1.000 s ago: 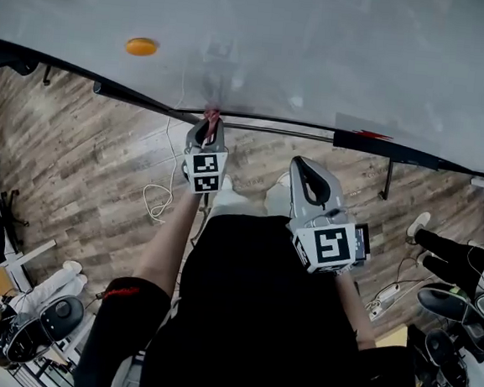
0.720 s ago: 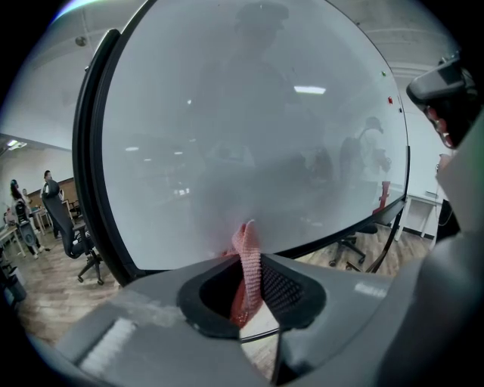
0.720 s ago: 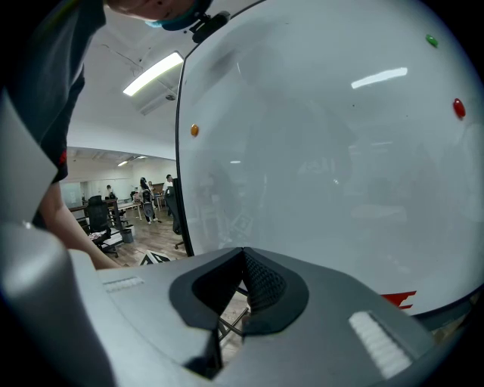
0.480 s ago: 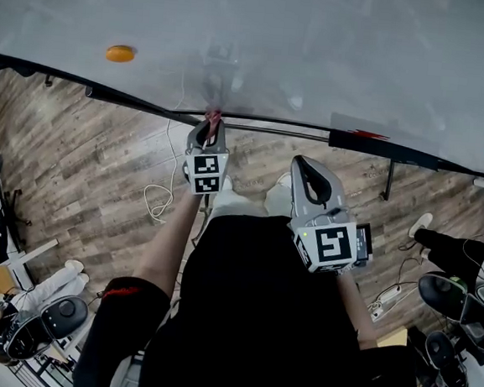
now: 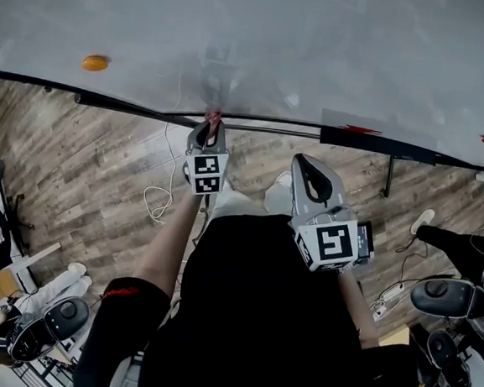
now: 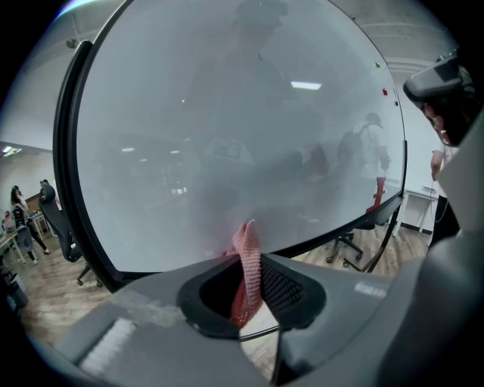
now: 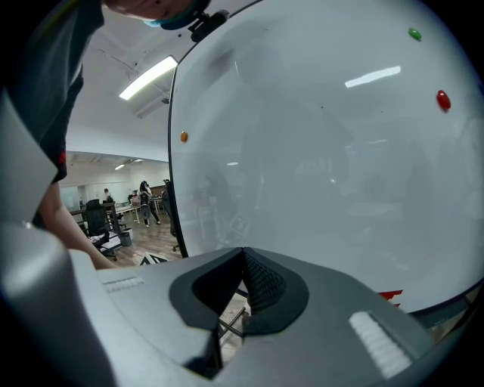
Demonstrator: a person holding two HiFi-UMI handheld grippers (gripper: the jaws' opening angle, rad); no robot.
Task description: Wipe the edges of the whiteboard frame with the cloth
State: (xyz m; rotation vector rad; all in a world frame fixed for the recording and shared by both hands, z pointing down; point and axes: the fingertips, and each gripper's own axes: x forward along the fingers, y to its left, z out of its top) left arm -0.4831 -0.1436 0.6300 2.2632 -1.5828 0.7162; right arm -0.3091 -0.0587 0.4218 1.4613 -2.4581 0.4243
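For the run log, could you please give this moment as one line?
left gripper: shut on pink cloth, tip at lower edge of whiteboard frame | right gripper: shut, empty, clear of board

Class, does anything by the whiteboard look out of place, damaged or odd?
Nothing looks damaged or spilled. The only untidy thing is a white cable lying loose on the floor, left of the left tongs gripping the cloth.

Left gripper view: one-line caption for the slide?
Left gripper shut on a pink cloth at the whiteboard's lower frame.
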